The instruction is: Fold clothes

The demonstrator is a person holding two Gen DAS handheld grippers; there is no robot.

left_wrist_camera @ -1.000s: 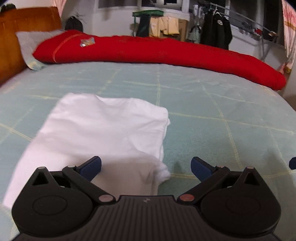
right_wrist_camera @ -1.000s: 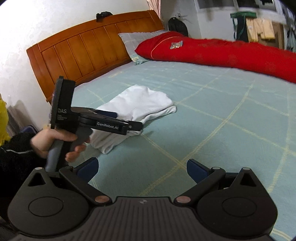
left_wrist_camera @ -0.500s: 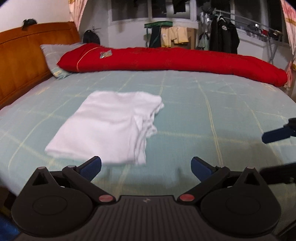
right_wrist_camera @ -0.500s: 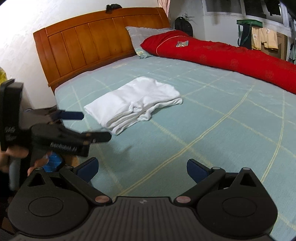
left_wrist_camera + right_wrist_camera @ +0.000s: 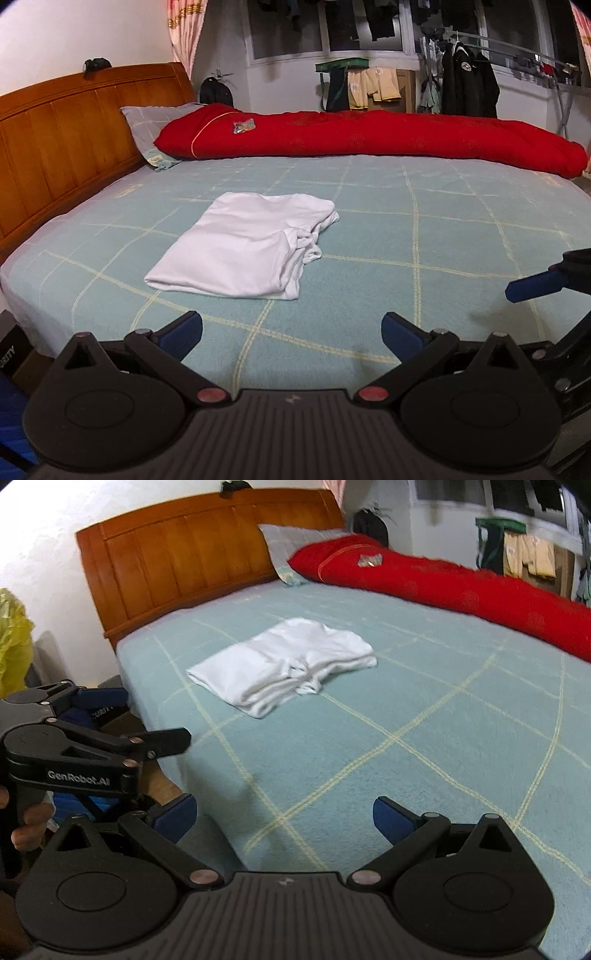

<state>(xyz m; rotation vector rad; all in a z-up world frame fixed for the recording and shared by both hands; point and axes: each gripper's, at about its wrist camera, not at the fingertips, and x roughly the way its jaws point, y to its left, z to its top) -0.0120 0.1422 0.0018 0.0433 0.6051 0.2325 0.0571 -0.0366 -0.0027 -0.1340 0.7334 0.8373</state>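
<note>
Both grippers have pulled back from the bed since a second ago, so the white garment [image 5: 255, 245], which was filling the space just ahead of my left fingers, is now lying well ahead of them, untouched. I am keeping the left gripper [image 5: 291, 330] hanging near the bed's edge with its blue-padded fingers [image 5: 183, 328] spread wide and nothing between them. Off to the right of those fingers, one blue fingertip of the right gripper [image 5: 535, 286] is poking into the left wrist view. I am holding the right gripper [image 5: 282, 814] wide too, empty, over the near corner of the teal checked blanket [image 5: 424, 738]. In the right wrist view the left gripper is sitting to the left of my right fingers, beyond the mattress edge, with a hand [image 5: 27, 827] wrapped on its grip. Ahead of both pairs of fingers, the garment is lying folded into a rough rectangle on the blanket, its layered edges and bunched hem facing right. Farther ahead, a long red quilt [image 5: 369, 142] is stretching along the far side of the bed, one end overlapping a grey pillow [image 5: 147, 125]. To the left of that, the wooden headboard [image 5: 62, 147] is standing against the wall, and clothes are hanging on a rack [image 5: 469, 85] in the background.
</note>
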